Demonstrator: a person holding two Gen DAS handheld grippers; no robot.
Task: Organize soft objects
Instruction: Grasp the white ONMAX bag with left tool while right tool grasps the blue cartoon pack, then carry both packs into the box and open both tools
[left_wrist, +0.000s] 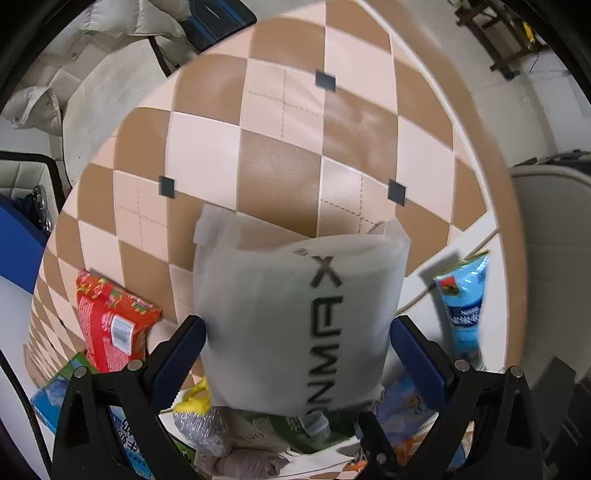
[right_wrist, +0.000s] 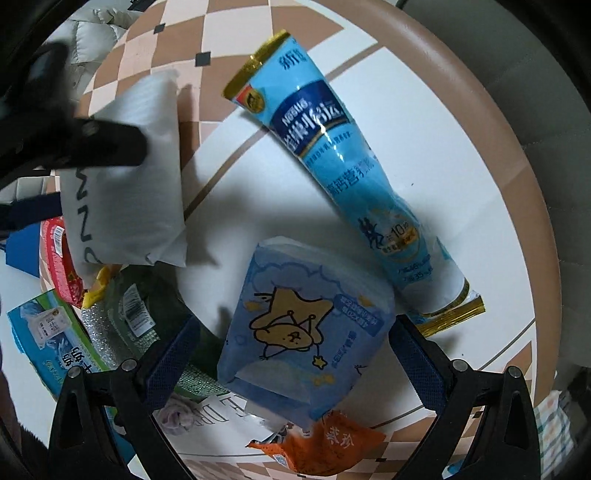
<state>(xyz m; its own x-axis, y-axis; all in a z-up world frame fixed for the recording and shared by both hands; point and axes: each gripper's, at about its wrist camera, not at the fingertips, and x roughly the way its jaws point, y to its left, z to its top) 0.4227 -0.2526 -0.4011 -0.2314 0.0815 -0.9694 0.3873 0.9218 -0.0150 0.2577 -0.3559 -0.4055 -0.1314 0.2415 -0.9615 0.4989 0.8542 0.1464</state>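
1. Left hand-held gripper (left_wrist: 297, 347): its two blue-padded fingers (left_wrist: 181, 354) are clamped on the sides of a frosted white pouch (left_wrist: 295, 317) with dark lettering. The pouch is held above the checked floor (left_wrist: 280, 162), and its upper end points away from the camera.
2. The same white pouch appears in the right wrist view at upper left, with a dark finger of the left hand-held gripper across it; it hangs over the left edge of the white worktop (right_wrist: 280, 192).
3. Right hand-held gripper (right_wrist: 291, 354): its fingers stand apart, one on each side of a blue tissue pack (right_wrist: 303, 332) printed with a yellow star figure. A gap shows between the left pad and the pack; whether the right pad touches cannot be told.
4. A long light-blue sachet pack (right_wrist: 347, 173) with gold ends lies diagonally on the worktop, just beyond the blue tissue pack; its lower end is near the right finger.
5. A red snack packet (left_wrist: 110, 321) lies at lower left in the left wrist view, partly over the worktop edge.
6. An orange packet (right_wrist: 328, 443) lies under the near edge of the blue tissue pack.
7. A yellow and silver scouring pad (left_wrist: 199, 421) lies beneath the held pouch, beside a green packet (right_wrist: 136, 310).
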